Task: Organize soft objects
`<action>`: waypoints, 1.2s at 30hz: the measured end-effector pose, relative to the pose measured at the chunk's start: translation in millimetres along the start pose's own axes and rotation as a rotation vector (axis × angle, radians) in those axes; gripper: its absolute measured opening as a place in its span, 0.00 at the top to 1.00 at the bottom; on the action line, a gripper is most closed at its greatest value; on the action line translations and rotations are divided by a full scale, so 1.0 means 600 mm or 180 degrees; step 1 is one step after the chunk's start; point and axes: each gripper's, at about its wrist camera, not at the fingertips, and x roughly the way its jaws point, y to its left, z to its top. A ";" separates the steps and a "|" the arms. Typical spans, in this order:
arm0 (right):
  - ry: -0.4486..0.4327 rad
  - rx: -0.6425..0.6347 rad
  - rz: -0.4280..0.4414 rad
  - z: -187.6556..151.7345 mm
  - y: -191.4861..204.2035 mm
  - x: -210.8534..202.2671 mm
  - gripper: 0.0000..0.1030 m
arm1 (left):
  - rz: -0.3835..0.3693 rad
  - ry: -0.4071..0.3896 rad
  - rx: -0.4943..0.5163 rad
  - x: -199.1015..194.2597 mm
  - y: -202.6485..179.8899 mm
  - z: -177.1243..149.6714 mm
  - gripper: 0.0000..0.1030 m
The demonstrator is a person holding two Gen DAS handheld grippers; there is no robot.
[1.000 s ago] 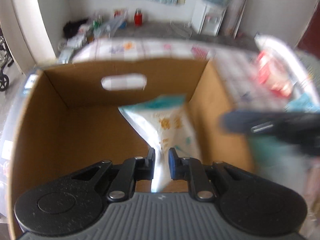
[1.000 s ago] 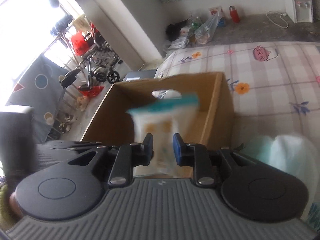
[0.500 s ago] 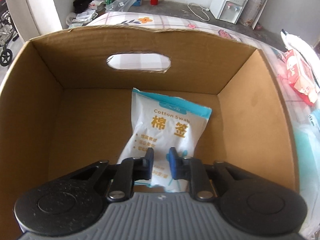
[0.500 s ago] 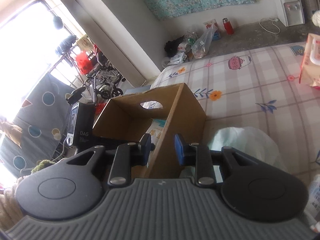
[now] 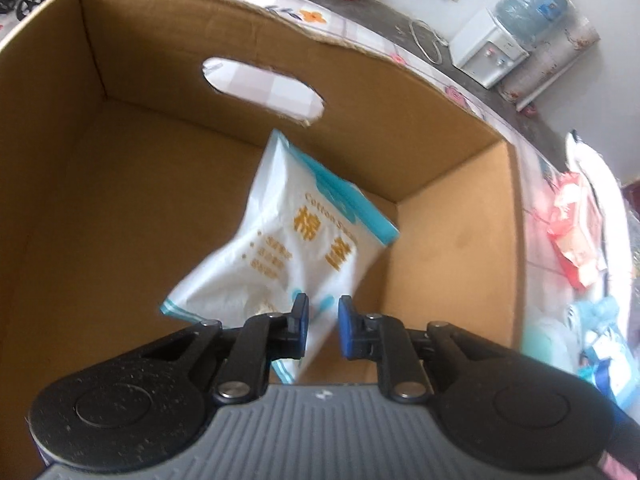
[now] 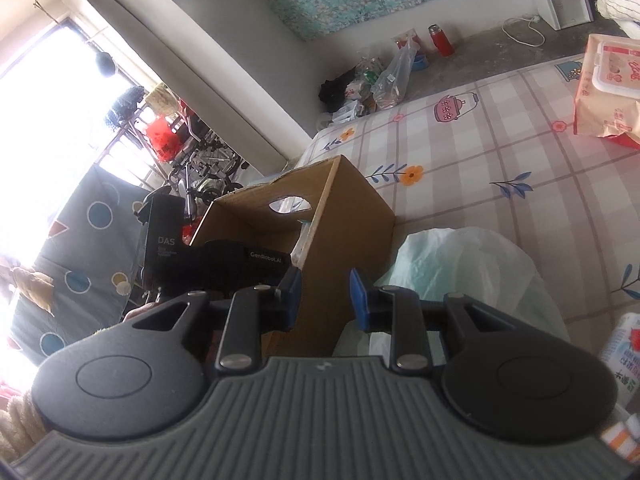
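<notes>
At the far left, a cardboard box opens upward on the bed, its left wall tall and bare, its brown floor free over the whole left half. The far wall carries an oval handle hole with a ragged lower lip. The left tool points down into the box, its blue pads pressed nearly together and pinching the lower corner of a white cotton swab bag; the bag hangs tilted in the right half of the box, its teal top edge close to the back right corner, with a little room between it and the right wall. Seen from the right wrist, the box's right wall stands as a thin pale edge with open checked sheet beyond it. The right tool hovers outside that wall, its pads slightly spread and holding nothing. Just right of the box a pale green plastic bag slumps against the sheet. Further right, well apart, a wet wipes pack stands near the bed's edge.
</notes>
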 end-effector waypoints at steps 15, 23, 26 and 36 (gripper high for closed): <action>0.0003 0.0047 -0.0019 -0.011 -0.016 -0.011 0.72 | 0.0393 0.0023 -0.0345 0.015 0.068 0.035 0.52; 0.0039 0.0062 -0.0025 -0.016 -0.013 -0.007 0.72 | 0.0167 0.0119 -0.0398 0.031 0.028 0.015 0.66; 0.0022 0.0058 -0.0027 -0.017 -0.010 -0.012 0.72 | 0.0143 0.0126 -0.0287 0.038 0.003 0.010 0.68; -0.0126 0.0070 -0.0125 -0.034 -0.017 -0.066 0.69 | 0.0376 -0.0174 -0.0193 -0.013 -0.035 -0.012 0.28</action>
